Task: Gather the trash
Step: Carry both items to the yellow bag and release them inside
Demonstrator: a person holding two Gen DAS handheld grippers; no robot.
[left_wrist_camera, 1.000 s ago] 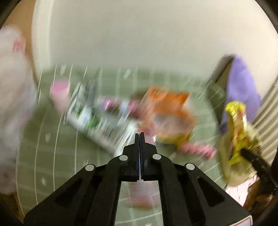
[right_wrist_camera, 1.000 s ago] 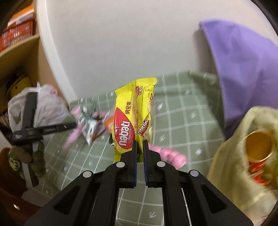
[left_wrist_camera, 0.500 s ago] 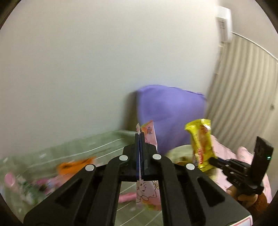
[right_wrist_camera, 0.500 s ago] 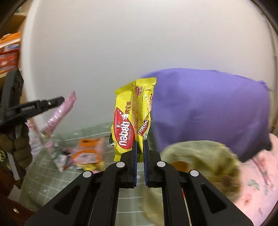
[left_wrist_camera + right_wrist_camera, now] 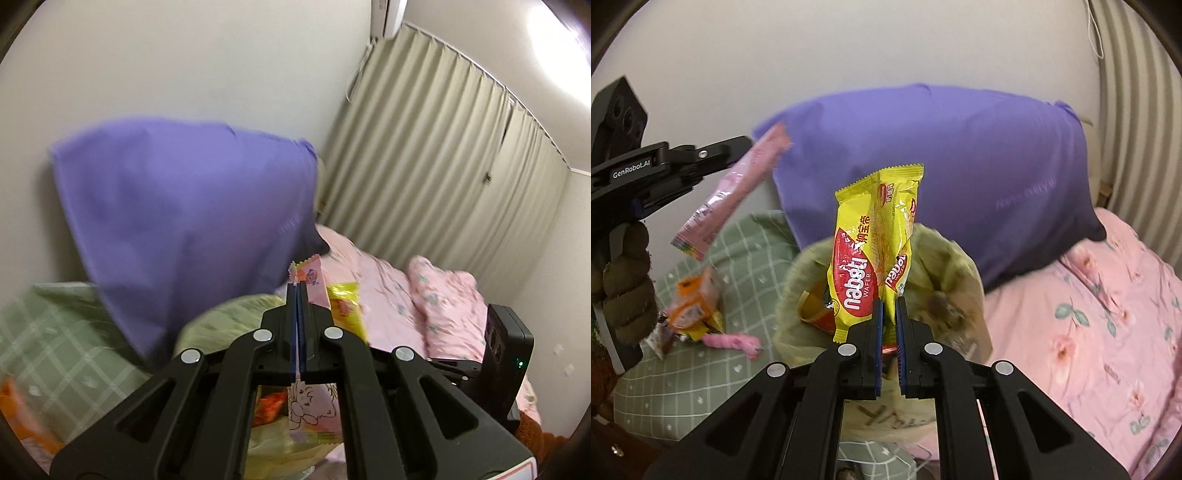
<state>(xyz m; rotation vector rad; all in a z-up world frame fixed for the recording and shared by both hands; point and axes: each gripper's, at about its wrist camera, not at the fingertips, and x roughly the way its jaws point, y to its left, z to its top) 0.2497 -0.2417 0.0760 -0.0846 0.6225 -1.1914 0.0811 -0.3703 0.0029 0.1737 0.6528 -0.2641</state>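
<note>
My right gripper [image 5: 889, 306] is shut on a yellow Nabati wafer wrapper [image 5: 871, 251] and holds it upright over the open mouth of a yellow-green trash bag [image 5: 945, 266]. A red-orange wrapper [image 5: 816, 314] lies inside the bag. My left gripper [image 5: 297, 286] is shut on a thin pink wrapper [image 5: 314, 406], which sticks out above and below the fingers. In the right wrist view the left gripper [image 5: 738, 147] hangs at the upper left with the pink wrapper [image 5: 735, 192] dangling from it, left of the bag. The same bag [image 5: 221, 325] shows beneath my left fingers.
A purple pillow [image 5: 960, 166] leans on the white wall behind the bag. An orange packet [image 5: 694, 299] and a pink wrapper [image 5: 733, 339] lie on the green checked sheet [image 5: 683, 369]. A pink floral quilt [image 5: 1108, 332] covers the right side, with curtains [image 5: 443, 166] beyond.
My left gripper rose from the litter on the green sheet with the pink wrapper and swung right toward the bag. The right gripper carried the yellow wrapper right, over the bag's mouth.
</note>
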